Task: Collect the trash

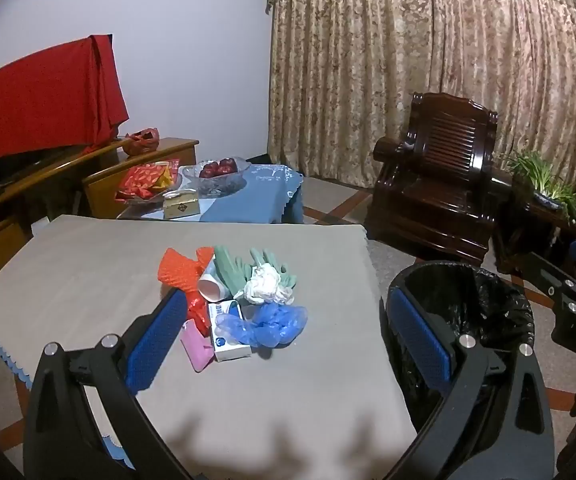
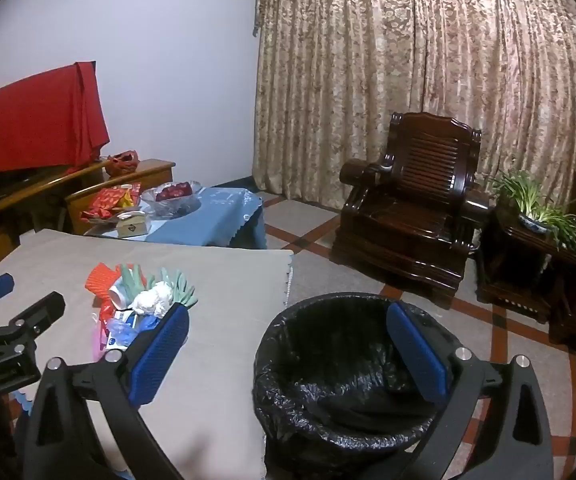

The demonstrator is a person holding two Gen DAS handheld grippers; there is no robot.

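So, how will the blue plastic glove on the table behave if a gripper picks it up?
The blue plastic glove looks thin and crumpled, so it is probably floppy and very light. It lies against the white box, so it may drag that along. Its glossy film could slip between the pads.

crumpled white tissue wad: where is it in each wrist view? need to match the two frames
Left wrist: crumpled white tissue wad sits centre frame, atop the trash pile on the grey tablecloth, against the green gloves.
Right wrist: tissue wad is left of centre, just above the gripper's left blue pad.
Shared landmark: black-lined trash bin, right of the pile in both.
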